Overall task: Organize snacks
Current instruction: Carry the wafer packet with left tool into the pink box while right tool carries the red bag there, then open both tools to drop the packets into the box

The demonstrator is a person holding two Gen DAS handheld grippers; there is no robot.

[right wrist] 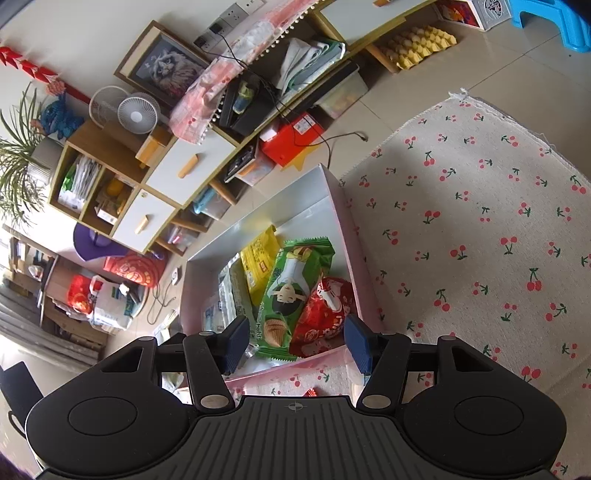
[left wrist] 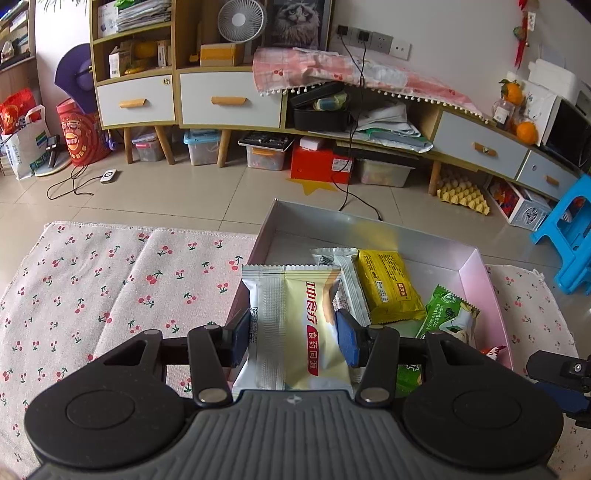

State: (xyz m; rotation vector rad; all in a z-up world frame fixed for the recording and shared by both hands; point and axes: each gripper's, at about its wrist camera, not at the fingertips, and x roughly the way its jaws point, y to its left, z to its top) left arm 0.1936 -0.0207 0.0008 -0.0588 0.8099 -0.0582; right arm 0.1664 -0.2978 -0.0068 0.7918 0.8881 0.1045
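Cherry-print cloth [left wrist: 110, 280], pink box [left wrist: 491, 295] on it, tiled floor [left wrist: 184, 192], wooden cabinets [left wrist: 229, 99]

Beige tiled floor [left wrist: 166, 199], long wooden cabinet [left wrist: 229, 99], white wall [left wrist: 461, 29]

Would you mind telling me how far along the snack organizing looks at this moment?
Done: a yellow packet, a green wafer packet and a red snack bag already lie in the pink box. In hand: the left gripper is clamped on a cream snack packet at the box's edge. The right gripper is open above the box. Left: dropping that packet in.
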